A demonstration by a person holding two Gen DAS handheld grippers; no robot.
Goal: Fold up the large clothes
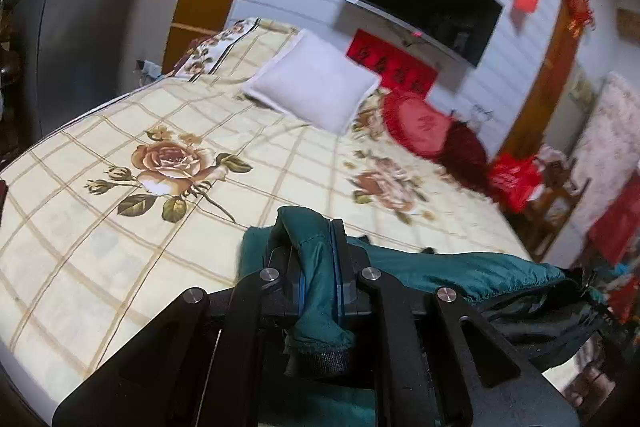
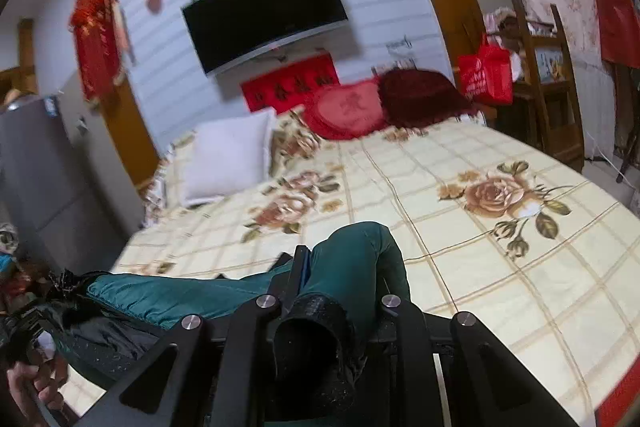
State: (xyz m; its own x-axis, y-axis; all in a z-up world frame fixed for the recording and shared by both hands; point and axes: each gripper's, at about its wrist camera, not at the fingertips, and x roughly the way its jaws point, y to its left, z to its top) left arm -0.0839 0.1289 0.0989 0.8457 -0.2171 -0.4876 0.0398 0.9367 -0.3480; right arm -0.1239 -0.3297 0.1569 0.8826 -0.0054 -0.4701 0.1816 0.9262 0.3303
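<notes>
— Closest to us on the left side, the left gripper [image 1: 320,267] is clamped tight on a cuff of the teal jacket [image 1: 480,271]; you can see the black strap end of the sleeve bunched between the two fingers.

— And the rest of the garment?

— It runs off to that gripper's right, a long teal band with black lining showing underneath, hanging just above the near edge of the bed [image 1: 120,247]. Follow it across and you reach the right gripper [image 2: 340,279], also clenched, gripping the other sleeve, black cuff poking back toward the camera.

— So the jacket is strung between the two hands?

— Yes. Its long axis lies side to side, sleeve to sleeve, across the front of the flowered bedspread. Neither hand is nearer; each holds one end. The open stretch of bed lies straight ahead of both, with the white pillow [image 1: 316,83] and the red cushion [image 2: 344,107] well back by the wall.

— Then what does the next move depend on?

— I'd say on carrying both ends forward together, keeping that line square to the bed so the body lands flat, short of the pillow.
</notes>
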